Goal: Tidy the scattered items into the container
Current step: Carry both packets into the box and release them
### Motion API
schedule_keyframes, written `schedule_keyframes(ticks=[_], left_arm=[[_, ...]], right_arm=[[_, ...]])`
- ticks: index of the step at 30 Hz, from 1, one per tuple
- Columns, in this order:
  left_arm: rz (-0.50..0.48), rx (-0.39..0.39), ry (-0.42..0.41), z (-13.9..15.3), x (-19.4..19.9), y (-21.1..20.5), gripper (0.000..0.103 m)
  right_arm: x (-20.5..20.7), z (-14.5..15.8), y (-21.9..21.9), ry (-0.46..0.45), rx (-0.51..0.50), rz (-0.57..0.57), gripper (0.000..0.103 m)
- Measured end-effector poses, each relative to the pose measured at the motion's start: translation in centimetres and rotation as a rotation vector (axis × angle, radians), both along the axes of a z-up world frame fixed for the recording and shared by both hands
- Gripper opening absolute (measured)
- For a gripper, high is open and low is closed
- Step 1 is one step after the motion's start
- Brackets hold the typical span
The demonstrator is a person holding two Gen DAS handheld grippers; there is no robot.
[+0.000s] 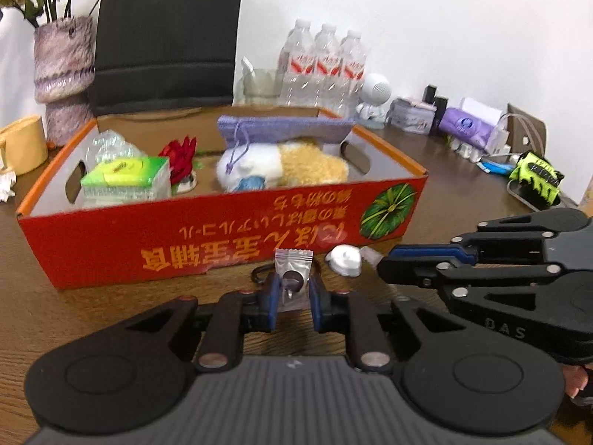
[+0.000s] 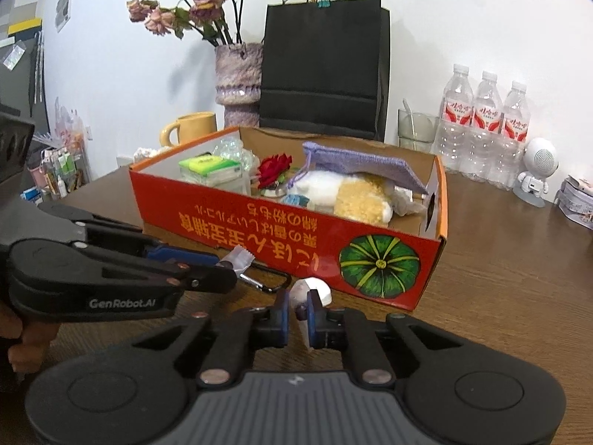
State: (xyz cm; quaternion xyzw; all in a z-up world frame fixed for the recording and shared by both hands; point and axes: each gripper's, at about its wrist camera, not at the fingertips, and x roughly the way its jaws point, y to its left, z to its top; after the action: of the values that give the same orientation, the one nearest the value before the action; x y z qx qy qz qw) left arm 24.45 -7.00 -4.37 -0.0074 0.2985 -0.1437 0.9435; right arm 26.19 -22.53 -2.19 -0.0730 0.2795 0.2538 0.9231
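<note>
Two tools are at work in front of a red box [image 1: 222,237]. The left tool [image 1: 292,289] pinches a small clear candy wrapper [image 1: 292,263] with a dark round sweet inside. The right tool [image 2: 297,306] is pressed onto a small white thing with a round cap [image 2: 315,289]. Both lie low over the brown desk [image 2: 500,278], just before the box wall. A black clip ring [image 2: 265,278] lies on the desk between the tools. Inside the box, past the tools, are a green tissue pack [image 1: 126,178], a red flower [image 1: 179,157], a purple pouch [image 1: 281,128] and a white and yellow fluffy toy [image 1: 289,165]. Behind the box stand a black bag [image 2: 322,66], water bottles [image 2: 485,122], a yellow mug [image 2: 192,128] and a vase [image 2: 239,78].
</note>
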Motion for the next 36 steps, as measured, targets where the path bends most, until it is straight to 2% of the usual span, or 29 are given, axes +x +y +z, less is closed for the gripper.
schedule_keyframes(ticks=[2,9,10,11,13,18,19,20,21,26,32,36], left_arm=[[-0.005,-0.006,-0.024,0.5,-0.5,0.0,0.017],[0.001,-0.021,-0.044,1.2,-1.0,0.5,0.017],[0.005,-0.022,-0.038,1.1,-0.9,0.6,0.017],[0.009,-0.024,-0.032,1.0,-0.8,0.7,0.017],[0.017,-0.027,-0.022,0.8,-0.8,1.0,0.017],[0.012,-0.029,-0.014,0.5,-0.7,1.0,0.017],[0.011,-0.03,-0.014,0.5,-0.7,1.0,0.017],[0.011,-0.03,-0.014,0.5,-0.7,1.0,0.017],[0.011,-0.031,-0.015,0.5,-0.7,1.0,0.017],[0.007,-0.05,-0.045,1.3,-1.3,1.3,0.017],[0.006,-0.094,-0.161,5.0,-2.4,2.2,0.017],[0.029,-0.077,-0.218,7.3,-1.6,3.0,0.018]], right_arm=[[-0.3,0.4,-0.1,-0.016,0.009,-0.001,0.001],[-0.4,0.9,-0.6,-0.026,0.036,-0.028,0.003],[-0.1,0.7,-0.7,-0.02,0.035,-0.043,0.009],[0.2,0.5,-0.9,-0.012,0.024,-0.066,0.024],[0.8,0.1,-1.0,-0.002,0.002,-0.114,0.046],[2.1,-1.7,-0.1,0.056,-0.06,-0.145,0.043],[2.3,-2.1,0.2,0.071,-0.072,-0.144,0.037],[2.2,-2.2,0.2,0.076,-0.072,-0.14,0.023],[2.1,-2.2,0.2,0.079,-0.072,-0.136,0.018],[0.8,-0.7,-0.4,0.027,-0.027,-0.14,0.018],[-1.4,4.4,-1.2,-0.108,0.127,-0.098,0.018],[-0.5,7.2,-0.5,-0.179,0.137,-0.086,0.018]])
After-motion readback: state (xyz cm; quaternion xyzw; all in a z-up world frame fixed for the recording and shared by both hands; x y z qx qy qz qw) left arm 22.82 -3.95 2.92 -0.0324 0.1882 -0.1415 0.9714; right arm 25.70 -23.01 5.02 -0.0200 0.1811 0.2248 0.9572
